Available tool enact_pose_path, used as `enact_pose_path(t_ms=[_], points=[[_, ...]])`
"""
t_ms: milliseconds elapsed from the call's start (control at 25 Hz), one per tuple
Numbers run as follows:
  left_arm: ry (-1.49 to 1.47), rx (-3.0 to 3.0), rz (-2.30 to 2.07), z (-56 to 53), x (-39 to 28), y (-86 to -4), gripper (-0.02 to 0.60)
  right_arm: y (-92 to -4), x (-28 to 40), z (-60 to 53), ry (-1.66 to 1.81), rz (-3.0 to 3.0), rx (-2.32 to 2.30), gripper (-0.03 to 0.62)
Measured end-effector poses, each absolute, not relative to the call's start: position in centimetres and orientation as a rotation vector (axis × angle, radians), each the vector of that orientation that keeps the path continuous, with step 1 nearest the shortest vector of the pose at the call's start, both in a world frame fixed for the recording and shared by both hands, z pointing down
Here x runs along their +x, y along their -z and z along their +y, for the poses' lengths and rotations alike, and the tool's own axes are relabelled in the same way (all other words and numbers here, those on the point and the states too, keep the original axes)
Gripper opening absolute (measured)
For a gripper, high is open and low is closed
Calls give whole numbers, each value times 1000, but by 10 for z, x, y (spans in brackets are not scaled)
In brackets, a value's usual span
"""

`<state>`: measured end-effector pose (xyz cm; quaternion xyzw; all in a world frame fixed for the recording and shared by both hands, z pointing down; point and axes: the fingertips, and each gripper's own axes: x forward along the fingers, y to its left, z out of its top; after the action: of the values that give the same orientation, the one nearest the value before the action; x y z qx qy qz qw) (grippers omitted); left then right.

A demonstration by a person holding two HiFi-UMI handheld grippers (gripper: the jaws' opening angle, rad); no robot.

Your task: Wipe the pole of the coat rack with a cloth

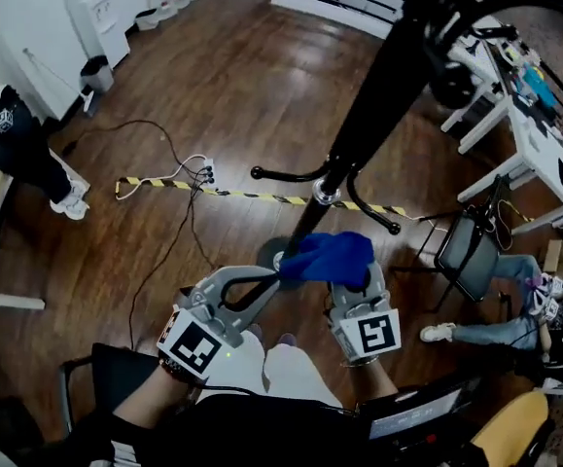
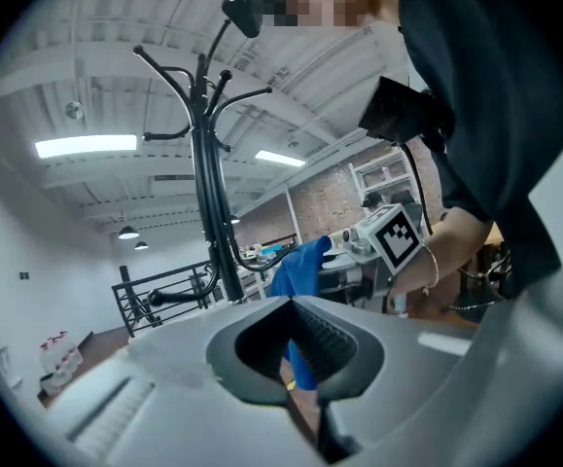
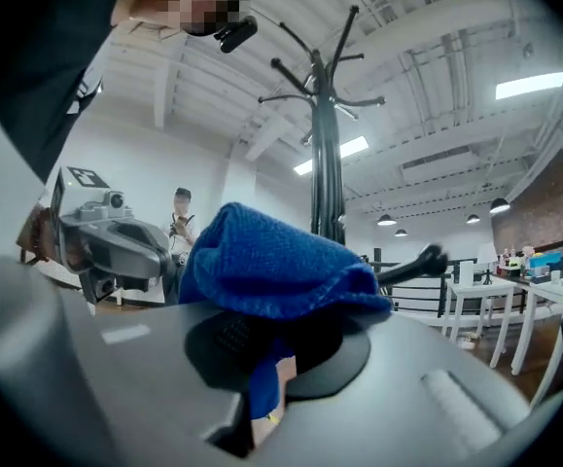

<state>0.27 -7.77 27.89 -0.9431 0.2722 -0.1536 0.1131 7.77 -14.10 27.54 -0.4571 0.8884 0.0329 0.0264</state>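
The black coat rack pole [image 1: 378, 95] runs from the top right down to its base by my hands. My right gripper [image 1: 347, 282] is shut on a blue cloth [image 1: 334, 256], which bunches over its jaws right beside the lower pole; I cannot tell if they touch. My left gripper [image 1: 273, 278] is shut with nothing in it, its tips at the cloth's left edge. In the left gripper view the pole [image 2: 208, 193] stands beyond the left gripper [image 2: 296, 343], the cloth [image 2: 296, 266] to its right. In the right gripper view the cloth [image 3: 271, 261] drapes over the right gripper [image 3: 262, 397], the pole [image 3: 327, 163] behind it.
Low hook arms [image 1: 291, 175] stick out from the pole. Yellow-black tape [image 1: 252, 196] and a power strip with cables [image 1: 203, 173] lie on the wood floor. White tables [image 1: 539, 144] and a chair [image 1: 471, 251] stand at right. Other people's legs [image 1: 18, 144] show at the left edge.
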Motion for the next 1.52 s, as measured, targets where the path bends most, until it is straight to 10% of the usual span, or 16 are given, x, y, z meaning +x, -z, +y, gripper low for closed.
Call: enact_pose_path(t_ms=[680,1520], points=[[-141,-3040,893,-83,48,-136,6,-161,123,-54,-122,2891,-1377,21],[-18,-3018,876,-62,45,-146,6,-161,104,-46,-119,2904,-1314,21]])
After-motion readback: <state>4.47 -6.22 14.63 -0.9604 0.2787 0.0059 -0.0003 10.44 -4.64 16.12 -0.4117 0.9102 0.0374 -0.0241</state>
